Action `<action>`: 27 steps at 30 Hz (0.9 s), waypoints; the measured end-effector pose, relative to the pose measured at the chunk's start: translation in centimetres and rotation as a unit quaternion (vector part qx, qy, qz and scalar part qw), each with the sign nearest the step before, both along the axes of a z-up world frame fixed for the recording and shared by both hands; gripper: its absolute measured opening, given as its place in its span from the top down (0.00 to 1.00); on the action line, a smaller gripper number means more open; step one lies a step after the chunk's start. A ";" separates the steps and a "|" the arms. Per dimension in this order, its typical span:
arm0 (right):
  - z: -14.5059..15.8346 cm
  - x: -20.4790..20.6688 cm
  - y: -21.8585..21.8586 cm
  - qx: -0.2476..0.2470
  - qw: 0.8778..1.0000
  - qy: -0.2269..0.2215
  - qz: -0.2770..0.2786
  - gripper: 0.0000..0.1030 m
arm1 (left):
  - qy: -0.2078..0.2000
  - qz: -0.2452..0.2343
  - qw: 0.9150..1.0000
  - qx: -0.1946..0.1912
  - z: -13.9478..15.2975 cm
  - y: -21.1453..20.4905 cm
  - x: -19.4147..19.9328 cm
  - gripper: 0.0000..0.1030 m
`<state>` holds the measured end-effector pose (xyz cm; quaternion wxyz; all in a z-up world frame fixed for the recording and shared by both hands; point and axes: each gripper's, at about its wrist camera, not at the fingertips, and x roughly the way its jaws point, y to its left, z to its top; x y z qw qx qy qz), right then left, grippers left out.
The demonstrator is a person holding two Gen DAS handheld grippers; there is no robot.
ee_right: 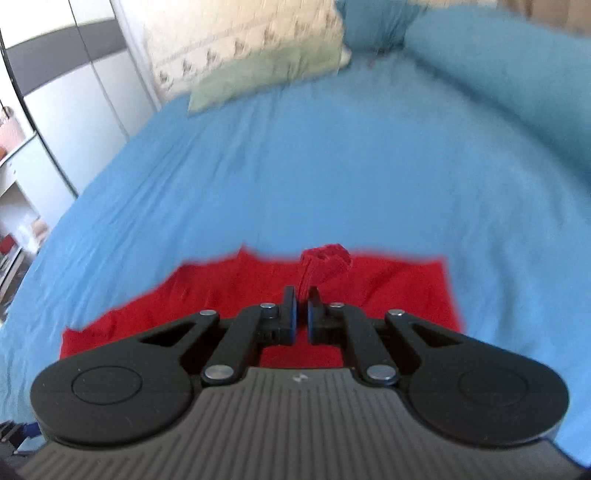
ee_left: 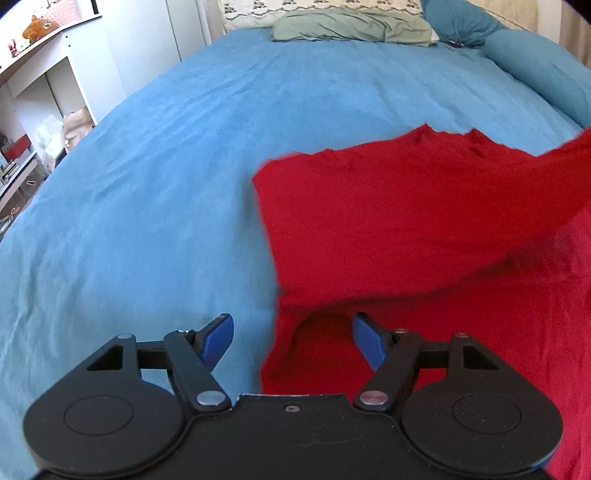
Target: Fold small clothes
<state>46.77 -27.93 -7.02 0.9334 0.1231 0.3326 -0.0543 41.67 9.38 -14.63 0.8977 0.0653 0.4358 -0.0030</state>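
A bed (ee_left: pixel 147 155) with a blue cover fills the room. Far away lie a green pillow (ee_left: pixel 351 24) and a patterned pillow (ee_right: pixel 243 40). White shelves (ee_left: pixel 48 74) stand on the left.

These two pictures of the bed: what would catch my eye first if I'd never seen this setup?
The bright red garment on the blue bedspread, with one side lifted off the bed. In the right view, the right gripper is pinching a bunch of that red cloth. The left gripper is open, low over the garment's near edge.
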 end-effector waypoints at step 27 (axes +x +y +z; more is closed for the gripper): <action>-5.8 -3.2 -0.4 -0.062 0.993 0.050 0.091 0.00 | -0.030 -0.068 0.996 -0.045 4.1 -2.5 -2.0 0.13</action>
